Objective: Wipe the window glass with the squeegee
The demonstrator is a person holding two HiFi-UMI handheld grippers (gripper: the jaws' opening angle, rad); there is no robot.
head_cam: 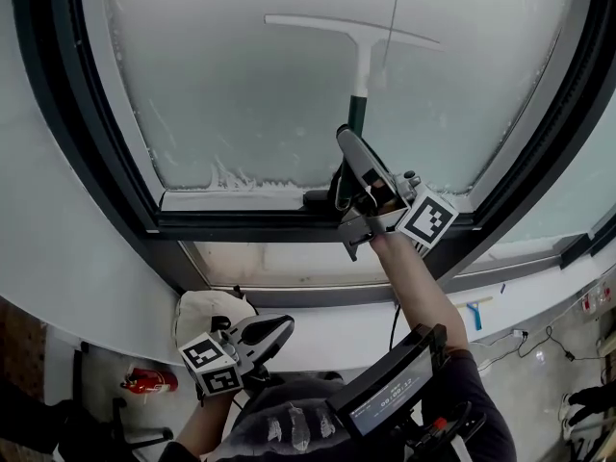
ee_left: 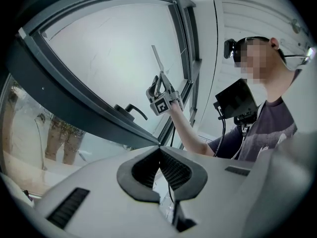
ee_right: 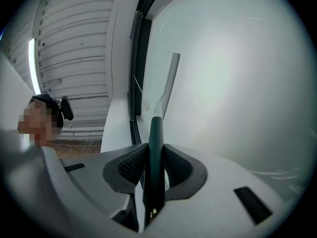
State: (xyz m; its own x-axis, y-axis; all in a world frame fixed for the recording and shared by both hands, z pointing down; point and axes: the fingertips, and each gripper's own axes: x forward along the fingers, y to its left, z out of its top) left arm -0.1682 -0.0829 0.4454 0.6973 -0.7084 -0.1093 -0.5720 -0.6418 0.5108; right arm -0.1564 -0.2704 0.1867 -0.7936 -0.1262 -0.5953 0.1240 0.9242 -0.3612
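Foggy window glass (head_cam: 241,94), white T-shaped squeegee (head_cam: 363,58)

Hazy window glass (head_cam: 241,94), matt plastic squeegee (head_cam: 363,61)

Squeegee (head_cam: 363,61): white blade and neck, dark green handle. Window glass (head_cam: 241,85): milky grey-white, frosty white streaks along lower edge. Window frame (head_cam: 58,133): black. Left gripper (head_cam: 279,327), right gripper (head_cam: 348,144): pale grey shells, dark grey ribbed pads (ee_right: 130,167), black-and-white square-patterned marker cubes (head_cam: 426,218).
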